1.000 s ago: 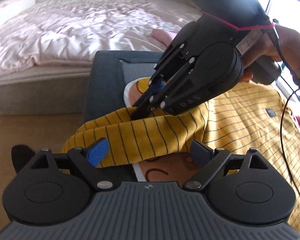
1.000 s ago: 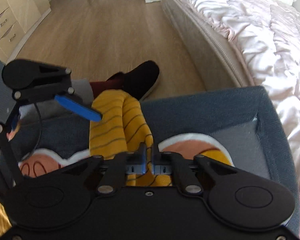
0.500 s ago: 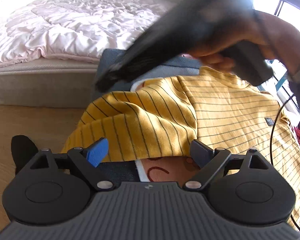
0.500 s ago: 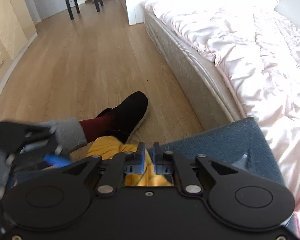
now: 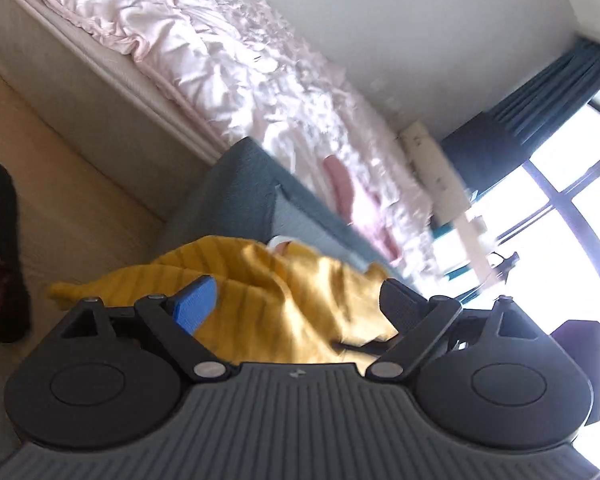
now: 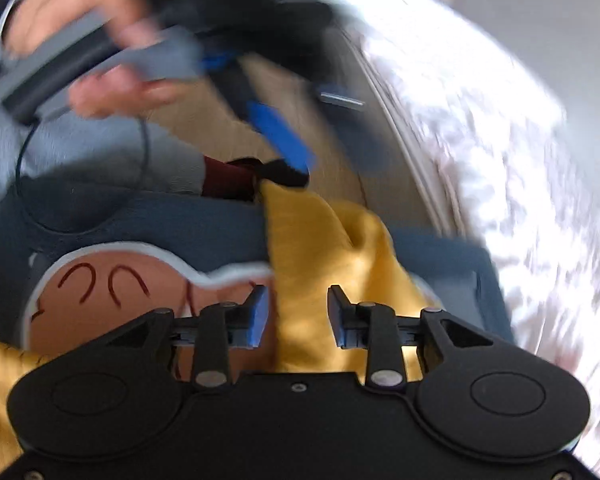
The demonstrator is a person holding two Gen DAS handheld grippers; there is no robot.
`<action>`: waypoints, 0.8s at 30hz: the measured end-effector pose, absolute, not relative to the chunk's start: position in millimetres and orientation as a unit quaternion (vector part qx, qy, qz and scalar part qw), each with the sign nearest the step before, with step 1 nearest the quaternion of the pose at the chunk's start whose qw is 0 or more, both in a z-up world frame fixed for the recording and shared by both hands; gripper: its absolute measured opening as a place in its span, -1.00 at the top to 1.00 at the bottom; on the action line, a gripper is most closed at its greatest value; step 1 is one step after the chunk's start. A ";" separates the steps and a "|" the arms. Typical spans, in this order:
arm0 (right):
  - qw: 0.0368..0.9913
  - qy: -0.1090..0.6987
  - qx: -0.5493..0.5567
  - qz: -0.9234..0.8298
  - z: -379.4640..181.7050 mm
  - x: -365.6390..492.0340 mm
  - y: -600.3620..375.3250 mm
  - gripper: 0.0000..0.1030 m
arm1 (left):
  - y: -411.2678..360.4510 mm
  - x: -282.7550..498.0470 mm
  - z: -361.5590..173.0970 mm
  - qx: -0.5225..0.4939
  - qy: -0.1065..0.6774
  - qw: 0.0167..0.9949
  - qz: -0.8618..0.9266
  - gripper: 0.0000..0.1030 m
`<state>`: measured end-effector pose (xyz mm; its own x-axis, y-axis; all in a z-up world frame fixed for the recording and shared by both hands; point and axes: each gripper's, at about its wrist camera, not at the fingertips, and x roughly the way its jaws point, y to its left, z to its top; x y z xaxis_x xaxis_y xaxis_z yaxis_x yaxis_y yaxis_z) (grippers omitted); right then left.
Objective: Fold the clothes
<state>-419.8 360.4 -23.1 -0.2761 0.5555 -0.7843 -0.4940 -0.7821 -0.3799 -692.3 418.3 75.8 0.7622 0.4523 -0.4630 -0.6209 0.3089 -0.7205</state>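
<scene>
Both of your grippers, left gripper and right gripper, stand apart and empty over the yellow striped knit garment draped on the blue-grey padded worktop beside the bed, so regrasp its edge next, I judge.

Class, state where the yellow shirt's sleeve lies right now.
In the right wrist view the sleeve runs up the middle over the blue cushion's far edge, beside the bed, just ahead of the open right gripper.
</scene>
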 end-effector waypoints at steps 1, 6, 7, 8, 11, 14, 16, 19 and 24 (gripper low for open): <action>0.333 -0.046 -0.505 0.795 -28.8 -429.5 362.3 0.28 | 417.8 -692.1 77.2 -0.483 0.080 0.806 0.332 -0.78; 0.337 -0.057 -0.506 0.792 -49.4 -454.4 379.3 0.31 | 423.3 -700.7 75.3 -0.506 0.039 0.800 0.320 -0.78; 0.339 -0.055 -0.507 0.791 -52.8 -454.6 382.4 0.41 | 424.9 -703.3 74.3 -0.514 0.033 0.796 0.317 -0.78; 0.340 -0.052 -0.506 0.791 -56.1 -454.0 385.5 0.53 | 426.3 -706.3 73.9 -0.522 0.028 0.793 0.314 -0.78; 0.356 -0.051 -0.498 0.789 -61.3 -451.9 390.8 0.88 | 429.3 -714.4 73.9 -0.535 0.015 0.787 0.307 -0.78; 0.342 -0.021 -0.464 0.817 -48.0 -448.1 383.1 0.90 | 430.5 -719.7 76.4 -0.530 0.005 0.788 0.312 -0.78; 0.315 -0.007 -0.463 0.828 -41.1 -446.4 372.4 0.90 | 430.5 -723.2 78.8 -0.525 0.000 0.791 0.314 -0.78; 0.296 -0.008 -0.480 0.826 -48.6 -444.8 361.3 0.88 | 431.9 -725.8 79.7 -0.519 -0.001 0.794 0.317 -0.78; 0.300 0.027 -0.443 0.845 -42.5 -427.6 355.5 0.41 | 436.1 -719.6 72.6 -0.521 0.027 0.792 0.317 -0.78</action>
<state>-427.6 355.5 -42.5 -0.4283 0.4824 -0.7641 -0.5298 -0.8190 -0.2202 -719.6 436.1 72.6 0.7971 0.4746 -0.3733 -0.5309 0.2565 -0.8076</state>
